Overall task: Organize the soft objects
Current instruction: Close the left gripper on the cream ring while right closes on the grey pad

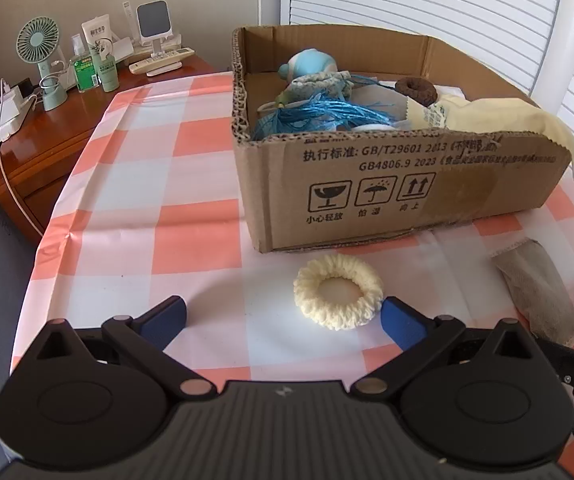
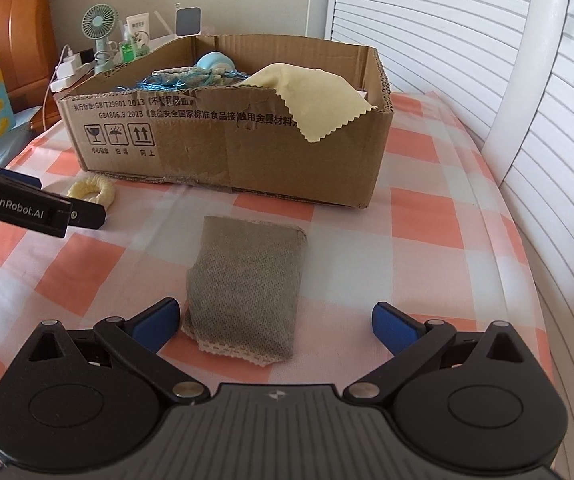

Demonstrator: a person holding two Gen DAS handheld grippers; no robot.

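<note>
We open with the left tongs hovering low over the checked tabletop, blue pads spread wide apart and gripping nothing. Off to their far left, beyond the tabletop's edge, a wooden nightstand carries a small green fan, bottles and a remote. Just ahead of the left tongs, close to the right-hand pad, lies the cream knitted ring, flat on the cloth and not between the pads. Straight beyond it stands the cardboard box, its printed front wall facing us; inside we can make out a tangle of blue string, a pale blue plush, a brown ring-shaped piece and a yellow cloth draped over the right end of the front wall.

Moving right, the grey folded cloth with its lace trim lies on the tabletop, right in front of the right tongs. Its near end reaches in between the pads, close beside the left-hand pad, while the right-hand one stands well clear. These tongs are wide apart too, holding nothing. From this view the box sits further ahead, the yellow cloth hanging down its outer wall, and the left tongs' black body pokes in from the left edge, near the cream ring.
</note>
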